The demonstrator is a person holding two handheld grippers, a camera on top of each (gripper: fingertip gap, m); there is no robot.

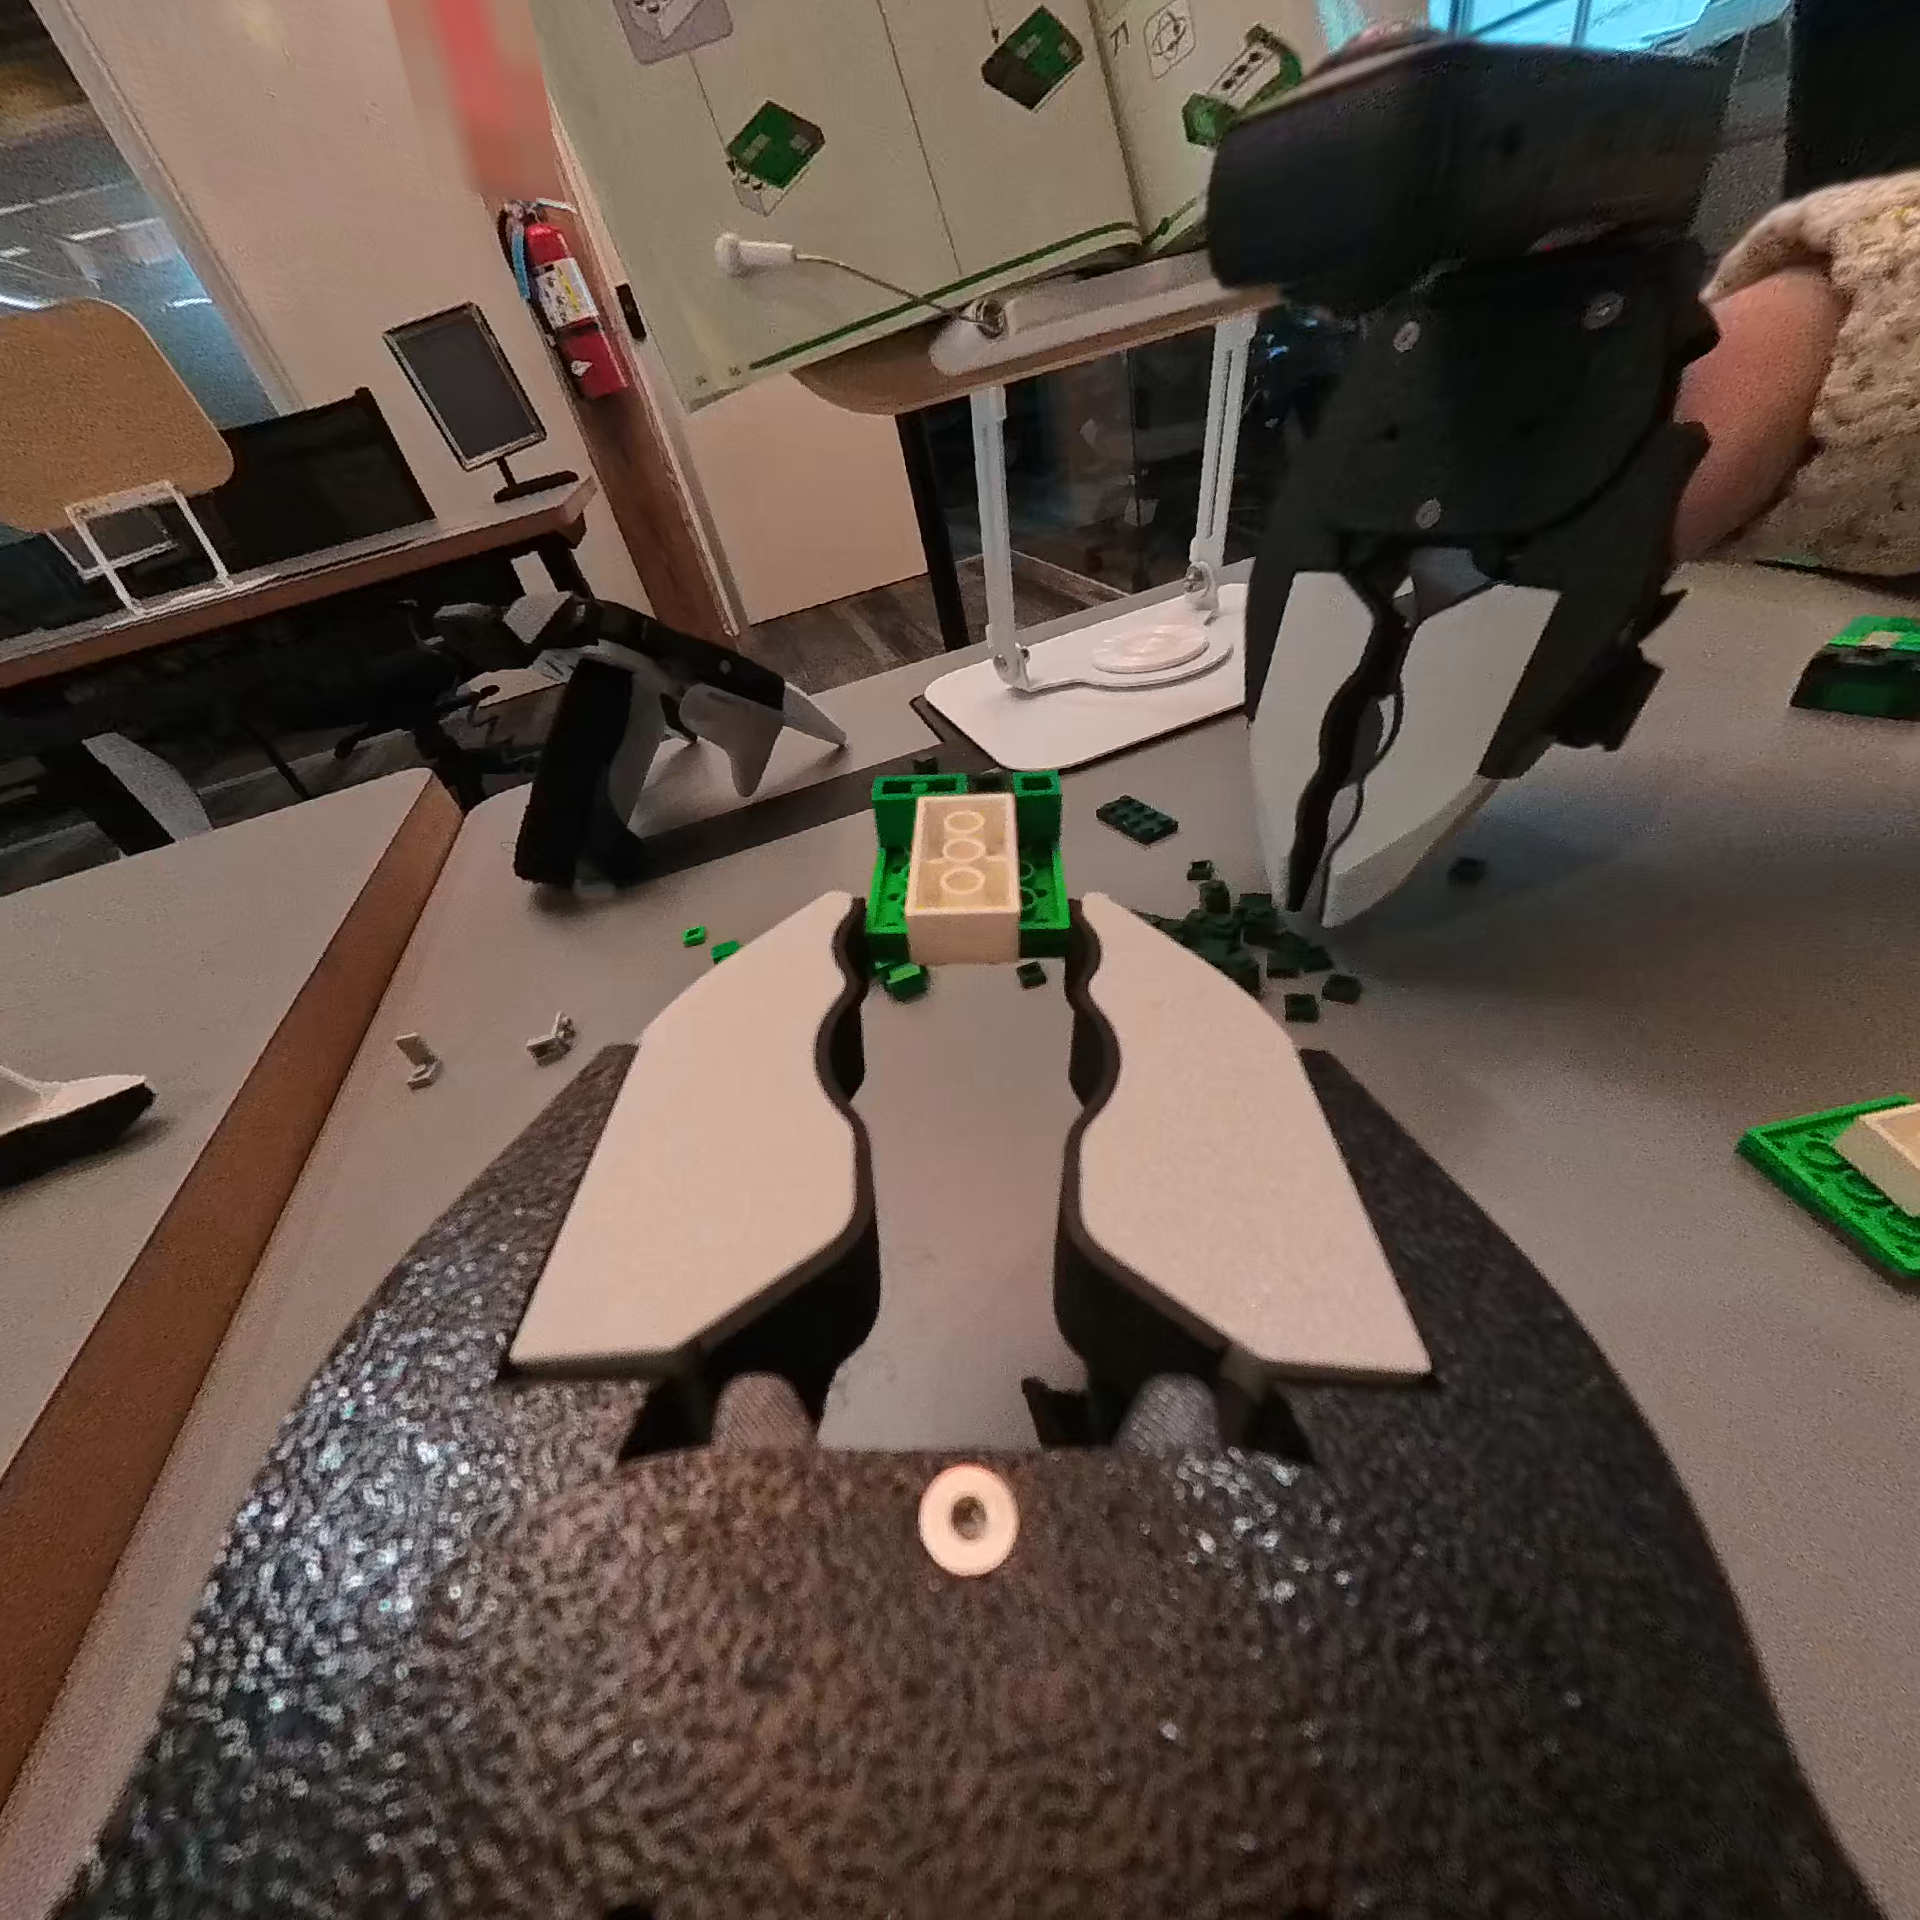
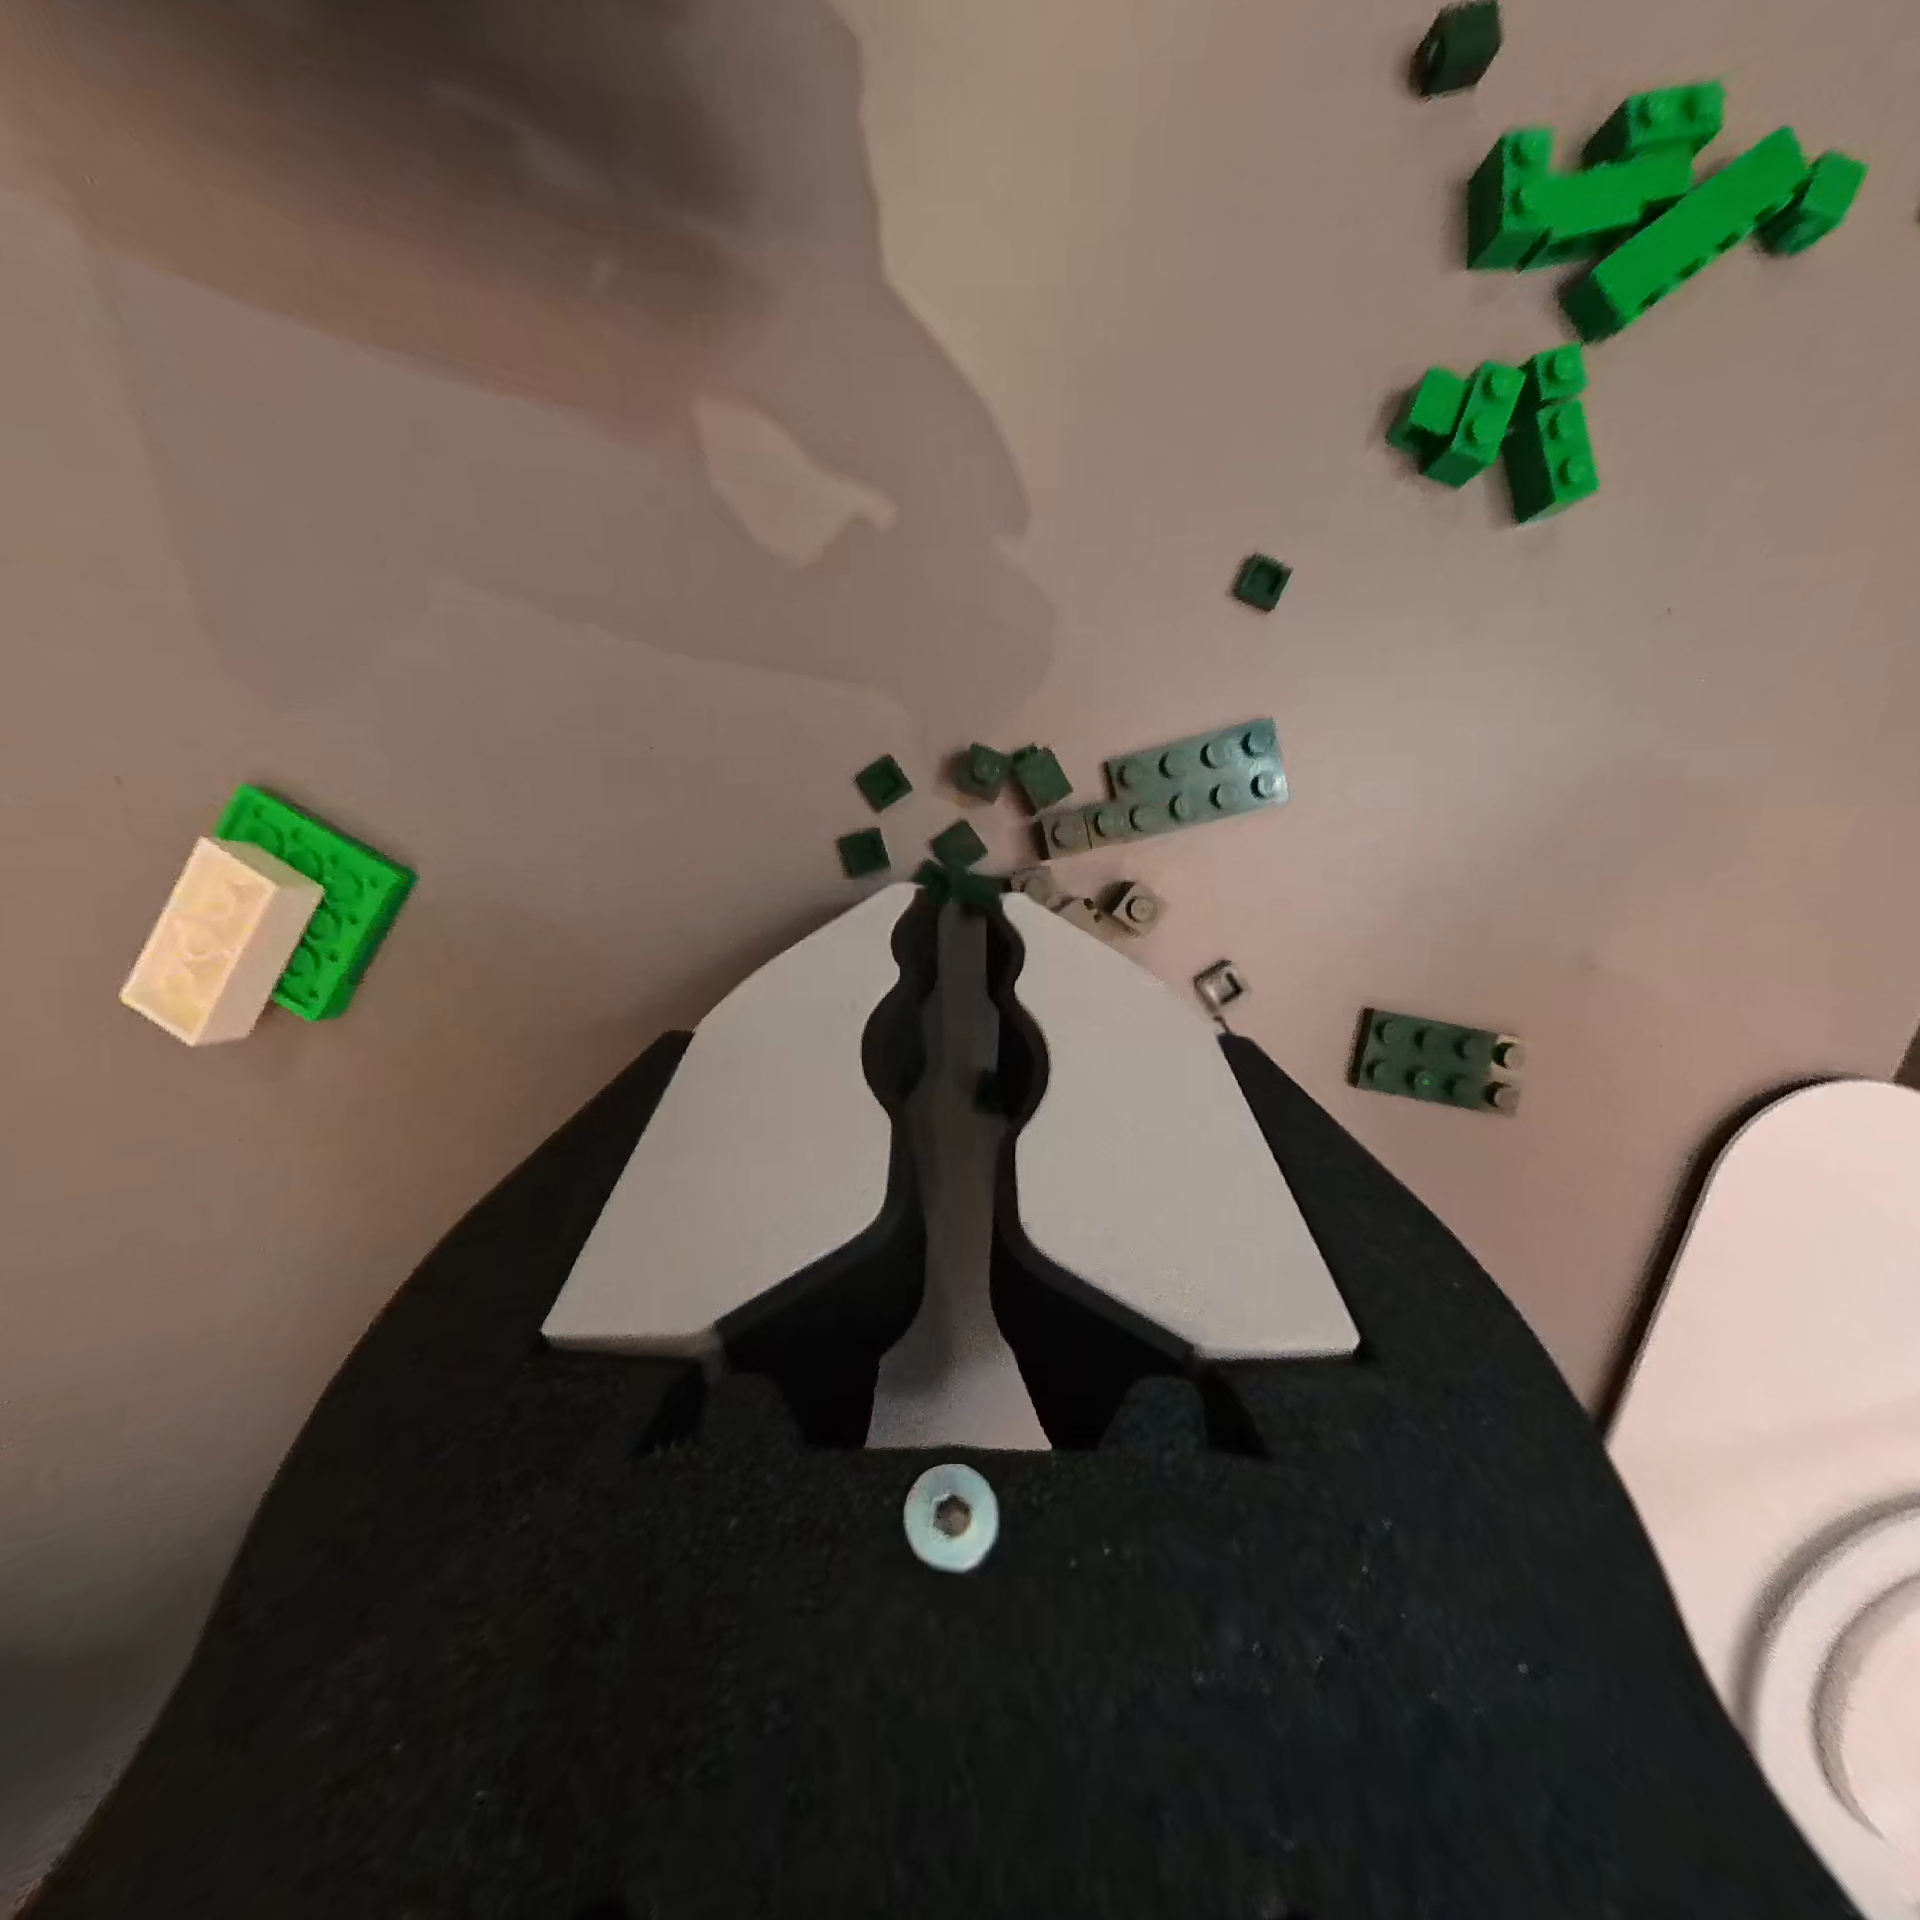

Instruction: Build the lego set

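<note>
My left gripper [image 1: 971, 925] is shut on a bright green and white lego assembly [image 1: 961, 862], its fingertips pressing the sides of the green base. The assembly's far end points away from me and the white brick shows its hollow underside. My right gripper [image 2: 961, 896] points down into a scatter of small dark green pieces [image 2: 883, 779], its jaws nearly closed on one small dark green piece [image 2: 971, 885]. Another tiny piece sits deeper between the fingers. The right gripper also shows in the left wrist view [image 1: 1311, 906], just right of the assembly.
A second green plate with a white brick [image 2: 270, 914] lies to the side. Bright green bricks [image 2: 1621, 229] and dark green plates [image 2: 1195, 779] lie on the table. An instruction booklet [image 1: 935, 156] rests on a white stand [image 1: 1091, 686]. A spare gripper [image 1: 644, 727] lies at the back left. About 15 centimetres separates my left fingertips from my right.
</note>
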